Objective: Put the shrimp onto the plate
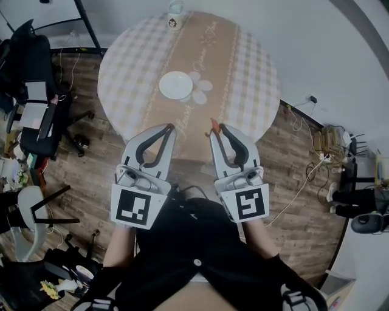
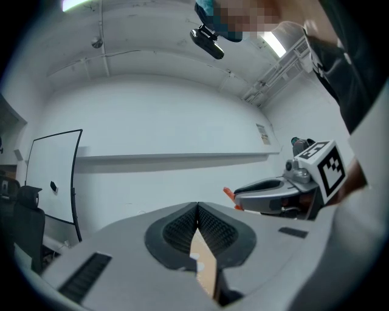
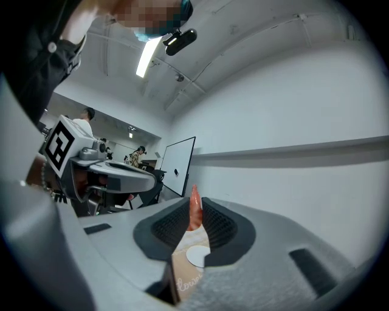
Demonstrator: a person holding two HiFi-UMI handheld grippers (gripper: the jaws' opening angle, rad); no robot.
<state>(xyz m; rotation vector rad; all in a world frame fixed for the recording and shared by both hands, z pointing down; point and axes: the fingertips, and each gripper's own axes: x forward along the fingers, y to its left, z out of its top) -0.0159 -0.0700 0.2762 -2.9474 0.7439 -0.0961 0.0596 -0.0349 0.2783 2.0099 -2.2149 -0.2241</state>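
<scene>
1. Cursive lettering runs along the tan runner (image 1: 200, 67) on the round table (image 1: 249, 73). It is too small to read in the head view, and the right gripper view shows only a fragment starting "Lov"
2. The right gripper (image 1: 216, 128) is clamped on the shrimp (image 1: 213, 126), held above the table's near edge, well apart from the white plate (image 1: 175, 84)
3. The left gripper (image 1: 172, 127) has its jaws pressed together with nothing between them
4. Only the left gripper view shows the shrimp's orange tip from the side; only the head view shows the mug (image 1: 175, 15) at the far edge
</scene>
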